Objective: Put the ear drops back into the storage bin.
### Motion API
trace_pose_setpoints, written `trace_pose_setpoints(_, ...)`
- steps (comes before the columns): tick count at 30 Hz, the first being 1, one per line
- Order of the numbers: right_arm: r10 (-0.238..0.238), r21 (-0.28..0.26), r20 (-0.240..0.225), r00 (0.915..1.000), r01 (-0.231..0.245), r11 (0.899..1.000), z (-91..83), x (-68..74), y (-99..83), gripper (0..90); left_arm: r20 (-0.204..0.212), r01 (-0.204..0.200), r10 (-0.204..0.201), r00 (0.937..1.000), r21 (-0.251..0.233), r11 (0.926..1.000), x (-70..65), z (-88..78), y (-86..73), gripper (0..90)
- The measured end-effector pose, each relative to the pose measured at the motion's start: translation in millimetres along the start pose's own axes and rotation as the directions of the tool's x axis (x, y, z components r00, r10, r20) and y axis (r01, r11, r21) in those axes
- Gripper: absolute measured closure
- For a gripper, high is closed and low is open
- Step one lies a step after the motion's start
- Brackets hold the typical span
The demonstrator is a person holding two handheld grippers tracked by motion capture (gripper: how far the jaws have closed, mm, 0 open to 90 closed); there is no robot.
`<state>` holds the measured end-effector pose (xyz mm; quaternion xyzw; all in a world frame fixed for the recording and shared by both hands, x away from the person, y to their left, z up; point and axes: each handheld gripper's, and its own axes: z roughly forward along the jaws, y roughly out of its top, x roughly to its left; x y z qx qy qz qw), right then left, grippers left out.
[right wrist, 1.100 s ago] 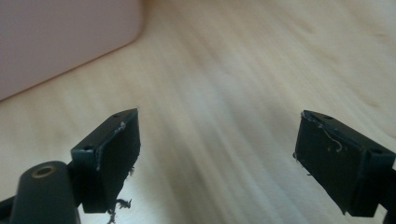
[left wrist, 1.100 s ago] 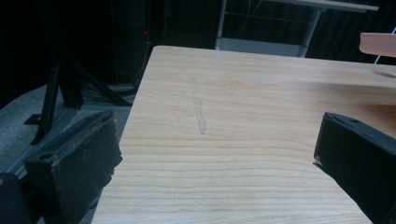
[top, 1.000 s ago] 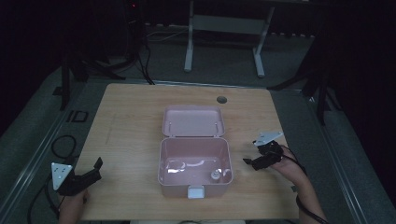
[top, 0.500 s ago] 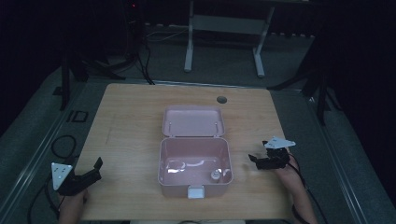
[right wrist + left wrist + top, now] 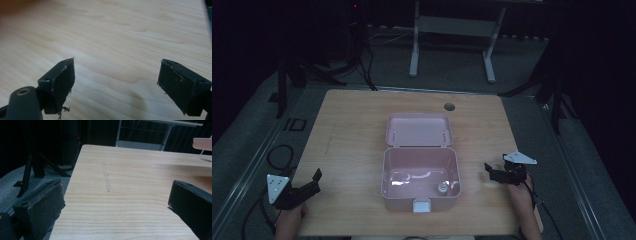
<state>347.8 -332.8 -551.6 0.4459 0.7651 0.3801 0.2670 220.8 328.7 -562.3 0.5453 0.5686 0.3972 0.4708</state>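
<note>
A pink box (image 5: 419,200) stands open at the middle of the wooden table (image 5: 347,130), its lid (image 5: 419,129) laid back flat behind it. Inside, near the front right corner, lies a small pale round object (image 5: 442,188). My left gripper (image 5: 313,182) rests at the table's front left corner, open with nothing between its jaws; its own view (image 5: 113,195) looks over bare wood. To the right of the box, my right gripper (image 5: 490,171) hovers open and empty, well apart from the box; bare table shows in its view (image 5: 116,72).
A round cable hole (image 5: 449,106) sits near the table's far edge. Cables (image 5: 277,155) lie on the floor to the left. A metal table frame (image 5: 452,30) stands beyond the far edge. Dark stands flank both sides.
My right gripper has drawn back from the box's right wall toward the table's right front. The left gripper has stayed put.
</note>
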Motion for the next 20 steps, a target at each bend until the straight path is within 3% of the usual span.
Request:
trace_pose_setpoints(6, 0.114, -0.050, 0.053, 0.9921, -0.111, 0.993, -5.0, -4.3, -5.5, 14.0, 0.002, 0.001, -0.001, 1.0000, 0.003, 1.0000, 0.2, 0.2, 0.1, 0.5)
trace_pose_setpoints(20, 0.111, -0.052, 0.037, 0.9931, -0.109, 0.993, -5.1, -5.9, -6.1, 14.0, 0.002, 0.001, -0.001, 1.0000, 0.002, 1.0000, 0.2, 0.3, 0.1, 0.5)
